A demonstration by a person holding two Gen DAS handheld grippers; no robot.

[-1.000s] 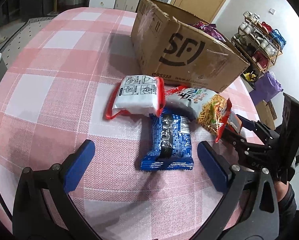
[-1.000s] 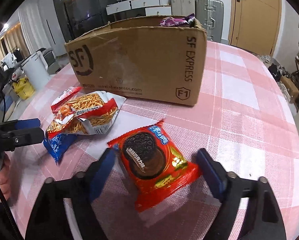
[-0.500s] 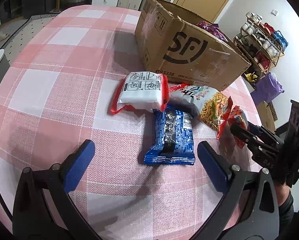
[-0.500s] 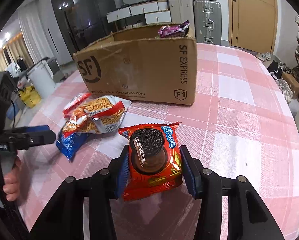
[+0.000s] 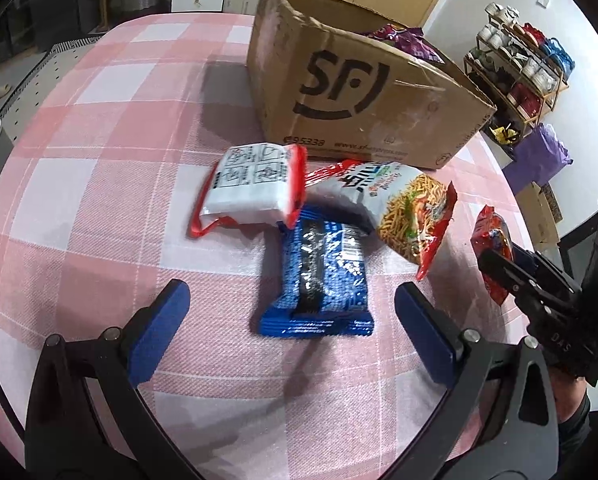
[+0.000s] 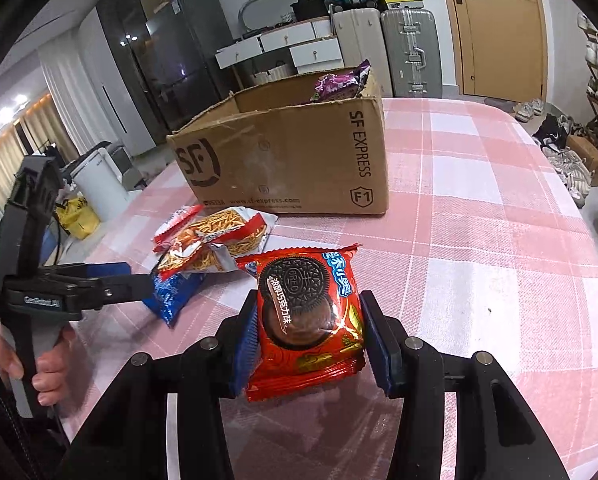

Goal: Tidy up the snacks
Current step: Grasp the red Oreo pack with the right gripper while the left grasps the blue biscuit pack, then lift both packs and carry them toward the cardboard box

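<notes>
My right gripper [image 6: 307,330] is shut on a red Oreo pack [image 6: 307,312] and holds it above the table; the pack also shows in the left wrist view [image 5: 492,240]. My left gripper [image 5: 291,312] is open just in front of a blue snack pack [image 5: 319,280], which lies flat on the pink checked tablecloth [image 5: 99,200]. Behind it lie a white and red pack [image 5: 251,188] and a noodle snack bag [image 5: 407,208]. An open SF cardboard box [image 5: 359,96] stands behind them, with a purple bag [image 6: 339,82] inside.
The right gripper's body [image 5: 547,300] is at the right of the left wrist view. The left gripper [image 6: 79,288] reaches in from the left of the right wrist view. The table's right half [image 6: 499,240] is bare cloth. Suitcases and cabinets stand beyond the table.
My right gripper closed on the red Oreo pack and lifted it off the table. My left gripper moved a little closer to the blue pack and stayed open.
</notes>
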